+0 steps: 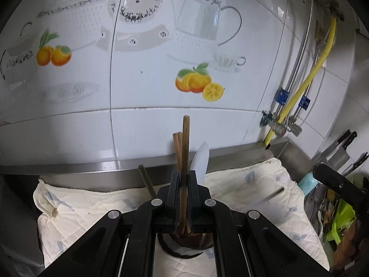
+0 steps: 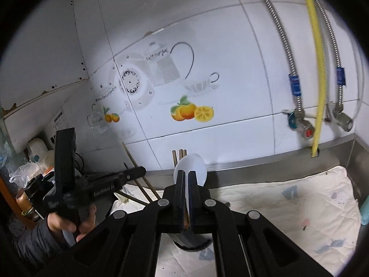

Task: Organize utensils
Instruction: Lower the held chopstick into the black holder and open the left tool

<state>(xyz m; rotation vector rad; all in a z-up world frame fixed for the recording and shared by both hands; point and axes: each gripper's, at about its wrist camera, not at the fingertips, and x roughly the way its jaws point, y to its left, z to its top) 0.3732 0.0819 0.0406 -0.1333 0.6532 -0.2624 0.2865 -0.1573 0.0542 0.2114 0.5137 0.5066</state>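
- Only the right wrist view showed us a person's hand in a grey sleeve holding the left gripper by its black handle, at the left of the frame, above a cluttered corner.
- Only the left wrist view showed us knives on the wall at the right and a green rack with cutlery below them.
- Both views showed the tiled wall with orange-fruit prints, the yellow hose and the white quilted cloth spread on the steel tabletop.
- The left gripper's fingers were nearly closed on a brown wooden chopstick, which stood upright and rose above the others.
- The right gripper's fingers were closed on the thin handle of a white plastic spoon, bowl up.
- A dark round holder stood on the cloth just below both grippers; more brown chopsticks stood in it, and the held chopstick's lower end reached into its mouth.
- Two more chopsticks leaned against the back edge at the left, and a short stick lay on the cloth to the right.
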